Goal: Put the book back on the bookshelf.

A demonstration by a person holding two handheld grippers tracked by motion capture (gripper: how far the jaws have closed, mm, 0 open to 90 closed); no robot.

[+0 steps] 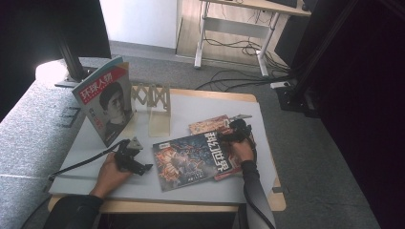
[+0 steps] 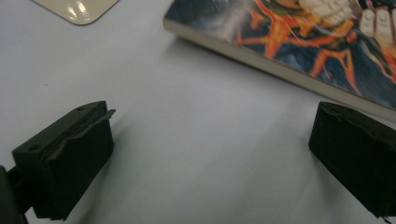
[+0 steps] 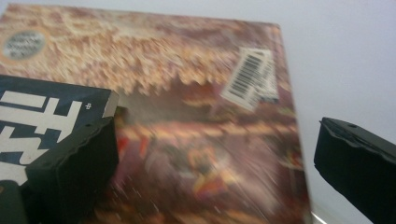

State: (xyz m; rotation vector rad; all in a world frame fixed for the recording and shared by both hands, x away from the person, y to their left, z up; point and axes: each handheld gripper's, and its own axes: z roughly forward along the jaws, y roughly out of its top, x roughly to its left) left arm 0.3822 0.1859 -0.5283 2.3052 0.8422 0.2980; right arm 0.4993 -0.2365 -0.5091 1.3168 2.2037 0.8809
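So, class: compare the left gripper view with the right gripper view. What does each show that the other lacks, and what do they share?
Left gripper view: the pale spine edge of the dark blue magazine with orange artwork and a cream board's rounded corner. Right gripper view: the reddish-brown magazine with a white barcode sticker, lying under that blue one. Both: the white table surface and wide-open black jaws, left gripper, right gripper.

"环球人物" is printed in white on red across the upright magazine (image 1: 106, 100). "科幻世界" is read on the flat magazine (image 1: 193, 161). A barcode (digits unreadable) is stuck on the lower magazine (image 3: 224, 140).
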